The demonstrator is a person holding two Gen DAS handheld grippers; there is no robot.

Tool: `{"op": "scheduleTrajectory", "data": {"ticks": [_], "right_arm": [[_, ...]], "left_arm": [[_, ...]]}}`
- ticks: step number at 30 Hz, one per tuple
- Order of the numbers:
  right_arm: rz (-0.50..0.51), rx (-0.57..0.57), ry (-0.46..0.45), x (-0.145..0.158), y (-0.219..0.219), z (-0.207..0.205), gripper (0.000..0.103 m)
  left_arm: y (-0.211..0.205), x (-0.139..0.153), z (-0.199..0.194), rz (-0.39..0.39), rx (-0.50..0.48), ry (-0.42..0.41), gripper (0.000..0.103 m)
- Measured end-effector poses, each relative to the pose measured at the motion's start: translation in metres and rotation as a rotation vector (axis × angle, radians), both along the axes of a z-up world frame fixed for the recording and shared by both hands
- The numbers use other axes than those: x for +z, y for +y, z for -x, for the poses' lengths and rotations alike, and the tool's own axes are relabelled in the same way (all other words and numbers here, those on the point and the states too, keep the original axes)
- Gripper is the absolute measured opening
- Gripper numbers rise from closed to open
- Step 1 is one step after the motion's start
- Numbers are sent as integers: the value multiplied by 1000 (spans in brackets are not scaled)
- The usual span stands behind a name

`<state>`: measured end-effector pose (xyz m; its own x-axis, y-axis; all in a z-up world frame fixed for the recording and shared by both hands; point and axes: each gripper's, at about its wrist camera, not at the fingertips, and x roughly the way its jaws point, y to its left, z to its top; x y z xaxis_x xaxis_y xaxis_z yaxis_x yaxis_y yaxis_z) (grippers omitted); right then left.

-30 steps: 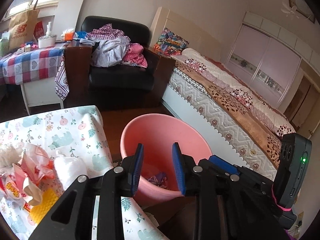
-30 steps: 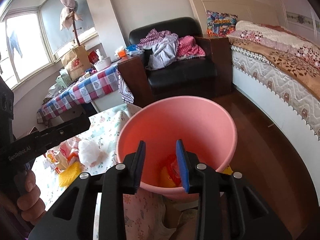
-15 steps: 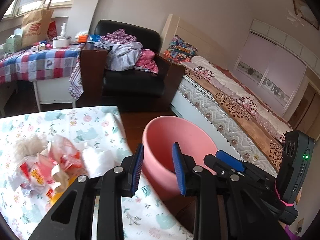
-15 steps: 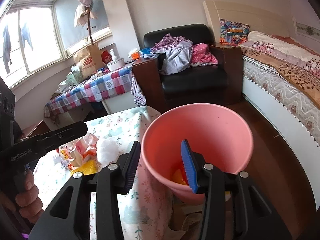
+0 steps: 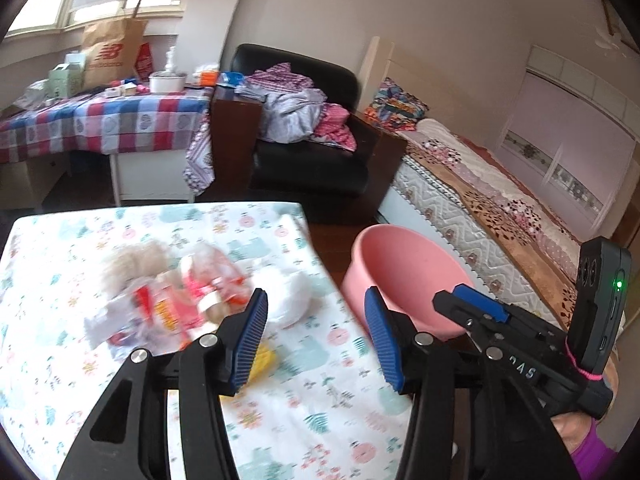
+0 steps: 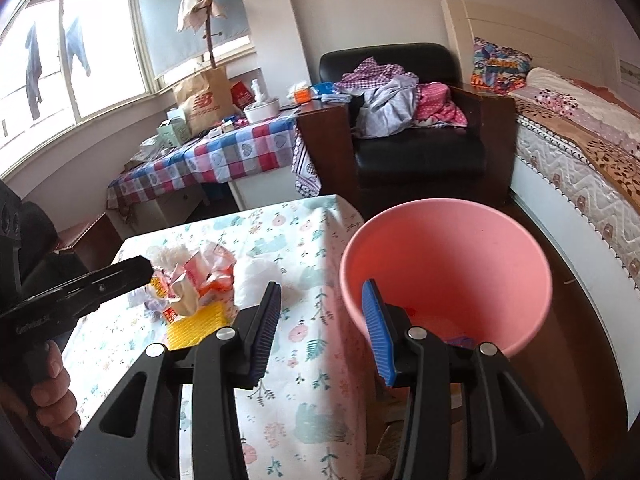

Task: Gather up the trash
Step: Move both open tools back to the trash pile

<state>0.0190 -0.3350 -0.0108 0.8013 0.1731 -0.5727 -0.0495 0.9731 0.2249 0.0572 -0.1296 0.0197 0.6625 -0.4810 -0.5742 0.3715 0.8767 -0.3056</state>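
A heap of crumpled wrappers (image 5: 180, 304) lies on the floral-cloth table (image 5: 60, 360), with a white wad (image 5: 288, 296) and a yellow piece (image 5: 264, 360) beside it. My left gripper (image 5: 316, 336) hovers just right of the heap, its jaws opening, nothing between them. The pink bucket (image 5: 400, 272) stands off the table's right edge. In the right wrist view my right gripper (image 6: 322, 324) is open and empty between the table (image 6: 312, 400) and the bucket (image 6: 440, 264), which holds some trash at its bottom. The wrappers (image 6: 196, 276) and yellow piece (image 6: 196, 322) lie to its left, under the left gripper (image 6: 132, 272).
A black armchair (image 6: 420, 152) piled with clothes stands behind the table. A checked-cloth table (image 6: 224, 156) with bags and boxes runs along the window. A bed (image 6: 580, 168) fills the right side. A person's hand (image 6: 52, 392) holds the left gripper.
Both views have swung left, from over the bucket toward the table. The trash heap has come to the middle of the left view. Both pairs of jaws stand wider.
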Motion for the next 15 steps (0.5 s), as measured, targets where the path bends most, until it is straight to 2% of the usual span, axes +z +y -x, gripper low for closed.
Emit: {"op": "scheduleTrajectory", "data": {"ticks": [15], "right_arm": [[4,84,51,-12,35,-17,43]], "left_arm": [[91,-31,5,-46,216,67,49]]}}
